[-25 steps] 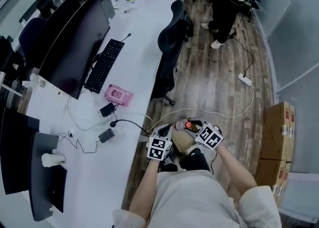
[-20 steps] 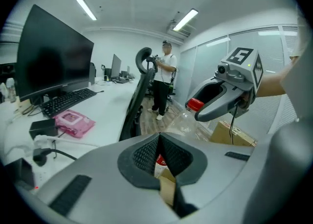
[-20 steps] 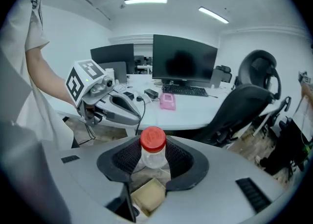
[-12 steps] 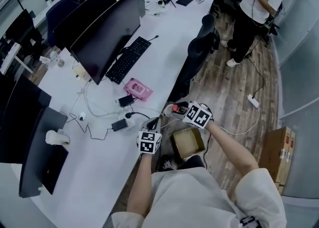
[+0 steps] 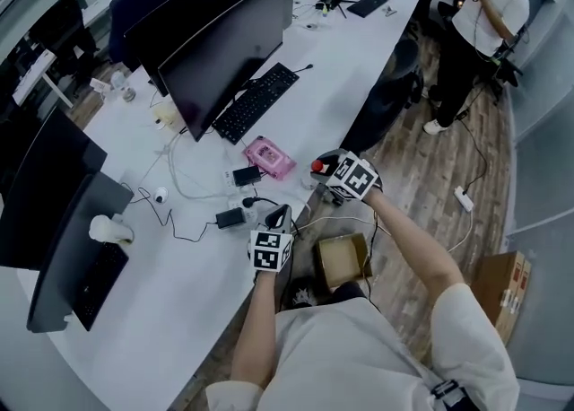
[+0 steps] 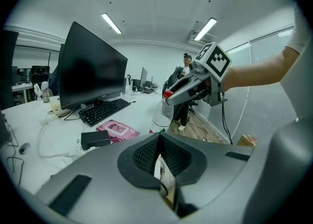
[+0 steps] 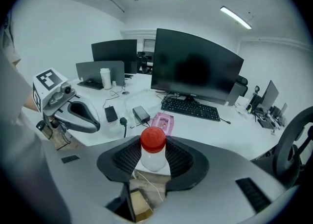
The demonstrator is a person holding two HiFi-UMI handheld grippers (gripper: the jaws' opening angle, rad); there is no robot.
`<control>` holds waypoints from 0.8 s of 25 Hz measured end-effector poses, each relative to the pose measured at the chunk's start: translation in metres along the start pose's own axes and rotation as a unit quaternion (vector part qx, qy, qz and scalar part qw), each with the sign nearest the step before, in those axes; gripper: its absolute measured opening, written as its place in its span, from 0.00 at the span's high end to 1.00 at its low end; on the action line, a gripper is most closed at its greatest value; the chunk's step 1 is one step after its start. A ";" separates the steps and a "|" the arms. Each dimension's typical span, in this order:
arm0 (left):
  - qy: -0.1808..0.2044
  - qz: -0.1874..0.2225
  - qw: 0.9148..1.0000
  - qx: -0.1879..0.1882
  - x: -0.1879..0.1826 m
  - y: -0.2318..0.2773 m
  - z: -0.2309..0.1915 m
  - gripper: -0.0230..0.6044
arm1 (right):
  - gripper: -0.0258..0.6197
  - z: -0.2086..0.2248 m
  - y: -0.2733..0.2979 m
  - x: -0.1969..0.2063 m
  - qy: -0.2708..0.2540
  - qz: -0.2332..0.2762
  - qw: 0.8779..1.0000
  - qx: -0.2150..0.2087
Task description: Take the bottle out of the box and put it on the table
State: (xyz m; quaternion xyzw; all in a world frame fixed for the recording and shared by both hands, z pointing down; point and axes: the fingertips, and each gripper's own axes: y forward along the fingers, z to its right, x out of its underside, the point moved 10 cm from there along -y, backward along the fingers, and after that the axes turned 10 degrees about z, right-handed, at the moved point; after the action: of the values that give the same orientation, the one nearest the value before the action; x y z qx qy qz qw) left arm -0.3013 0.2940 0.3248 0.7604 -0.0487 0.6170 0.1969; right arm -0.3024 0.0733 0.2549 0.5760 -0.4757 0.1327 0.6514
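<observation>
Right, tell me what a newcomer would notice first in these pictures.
First comes the clear bottle with its red cap, clamped in the right gripper near the edge of the long white desk. After that, the open cardboard box on the wooden floor just below, and the big dark monitor standing on the desk.

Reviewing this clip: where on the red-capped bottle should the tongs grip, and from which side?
At the neck, just under the red cap, from the side, as the right tongs do now. The bottle hangs upright; its neck fits between the pads, and the wider cap likely stops slipping.
</observation>
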 end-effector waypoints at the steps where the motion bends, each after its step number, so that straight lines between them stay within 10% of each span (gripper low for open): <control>1: -0.001 0.000 1.000 -0.002 0.000 -0.001 -0.002 0.94 | 0.68 0.003 0.004 -0.002 0.006 0.003 1.000 0.003; 20: -0.008 -0.012 1.000 0.002 0.007 0.012 0.002 0.94 | 0.59 0.011 0.027 0.007 0.121 0.118 0.979 0.114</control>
State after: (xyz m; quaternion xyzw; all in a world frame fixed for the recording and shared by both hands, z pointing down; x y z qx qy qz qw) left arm -0.3014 0.2830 0.3341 0.7664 -0.0404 0.6083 0.2026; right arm -0.3234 0.0694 0.2760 0.5659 -0.4402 0.3309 0.6136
